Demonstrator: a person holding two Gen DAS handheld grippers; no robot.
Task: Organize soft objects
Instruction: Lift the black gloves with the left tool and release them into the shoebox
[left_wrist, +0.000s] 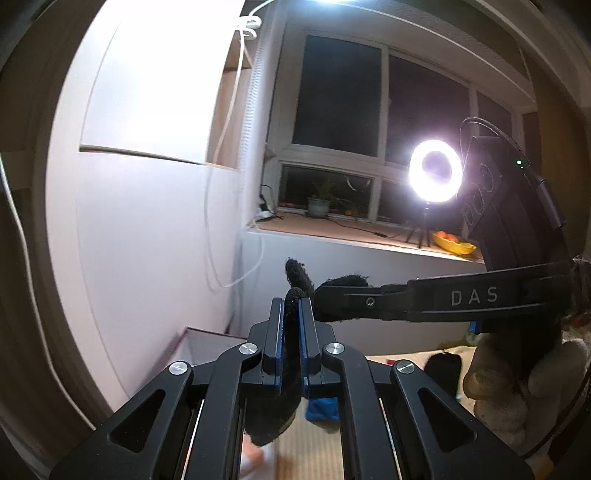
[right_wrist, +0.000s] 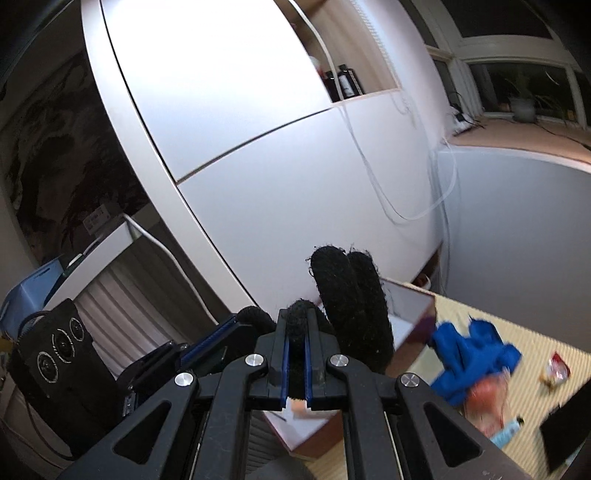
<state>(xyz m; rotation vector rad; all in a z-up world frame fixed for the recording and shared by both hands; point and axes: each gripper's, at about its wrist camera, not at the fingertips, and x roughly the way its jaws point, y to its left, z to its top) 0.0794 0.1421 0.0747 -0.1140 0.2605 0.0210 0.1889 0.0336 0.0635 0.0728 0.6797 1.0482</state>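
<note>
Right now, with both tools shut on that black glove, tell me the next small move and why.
Probably lower the black glove toward the open box beneath it. Both the left tool and the right tool pinch it in mid-air, nothing rests on a surface, and the box sits just under the glove's fingertips. The blue cloth still lies on the mat.

A blue cloth (right_wrist: 474, 360) lies on the woven mat (right_wrist: 532, 332).
</note>
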